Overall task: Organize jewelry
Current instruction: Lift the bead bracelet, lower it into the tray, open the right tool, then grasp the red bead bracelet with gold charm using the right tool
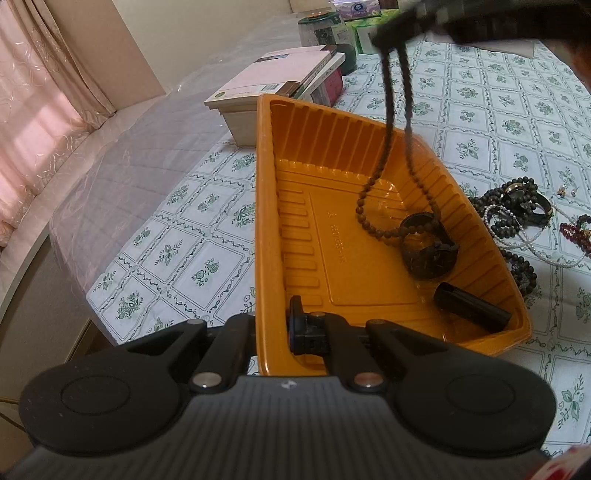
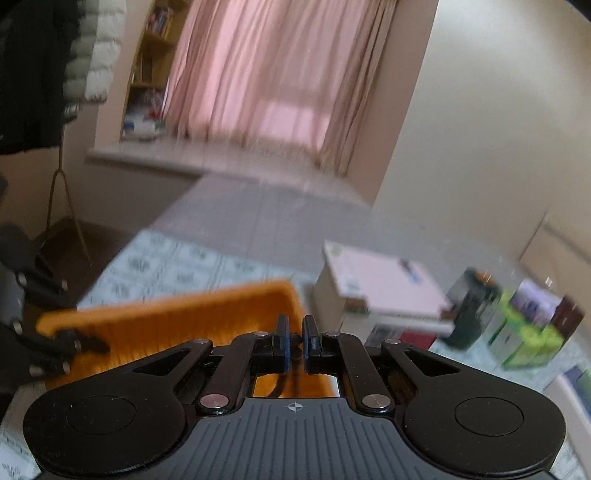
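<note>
An orange plastic tray [image 1: 354, 155] lies on the flowered tablecloth. My left gripper [image 1: 275, 332] is shut on the tray's near rim, one finger inside the wall and one outside. My right gripper [image 1: 402, 26] hangs above the tray, shut on a long brown bead necklace [image 1: 388, 122]. The loop's lower end touches the tray floor beside a black watch [image 1: 428, 251] and a black tube [image 1: 472, 306]. In the blurred right wrist view, the right gripper [image 2: 295, 347] pinches the bead strand [image 2: 286, 382] over the tray [image 2: 177, 317], and the left gripper [image 2: 85, 343] grips its rim.
A tangle of bracelets, pearls and a watch [image 1: 517, 214] lies on the cloth right of the tray. Stacked books [image 1: 280, 81] stand just behind the tray, with a dark jar [image 1: 325, 26] and green boxes [image 2: 524, 332] further back. The table's edge [image 1: 92, 295] runs at the left.
</note>
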{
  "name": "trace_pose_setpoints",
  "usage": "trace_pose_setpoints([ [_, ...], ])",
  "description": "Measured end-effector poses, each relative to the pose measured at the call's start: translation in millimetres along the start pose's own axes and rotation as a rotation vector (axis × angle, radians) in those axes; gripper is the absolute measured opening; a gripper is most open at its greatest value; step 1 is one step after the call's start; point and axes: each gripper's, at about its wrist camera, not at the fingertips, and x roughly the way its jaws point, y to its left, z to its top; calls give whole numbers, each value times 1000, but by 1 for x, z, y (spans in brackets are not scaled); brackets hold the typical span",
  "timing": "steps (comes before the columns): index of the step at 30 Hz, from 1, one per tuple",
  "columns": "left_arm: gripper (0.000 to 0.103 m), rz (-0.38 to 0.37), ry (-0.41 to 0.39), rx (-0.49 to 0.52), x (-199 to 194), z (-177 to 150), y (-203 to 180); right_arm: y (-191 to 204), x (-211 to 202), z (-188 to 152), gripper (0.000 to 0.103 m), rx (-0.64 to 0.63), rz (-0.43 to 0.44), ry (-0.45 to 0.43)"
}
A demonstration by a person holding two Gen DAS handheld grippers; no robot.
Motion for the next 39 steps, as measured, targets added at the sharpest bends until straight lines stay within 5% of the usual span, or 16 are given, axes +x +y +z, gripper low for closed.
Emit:
trace_pose_setpoints([
  [5,2,-1,1,-2,0,0,0,-6,21,-20,7,62,54,107],
  [13,2,-2,2,-2,0,0,1,-22,9,-25,7,161,83,81],
  [14,2,-2,1,-2,0,0,1,-25,5,-26,13,180,80,78],
  [17,2,-4,0,-5,-1,0,1,-35,-16,-34,51,237,43,42],
  [18,2,-3,0,-5,-1,0,1,-40,-26,-39,52,263,29,30],
  [31,2,1,1,-4,-1,-1,-1,-62,-152,-217,52,710,-284,169],
  [36,2,3,6,-1,-1,-1,-2,-44,-175,-247,51,717,-323,215],
  [39,2,6,11,1,-1,-1,-3,-28,-176,-251,39,672,-301,233],
])
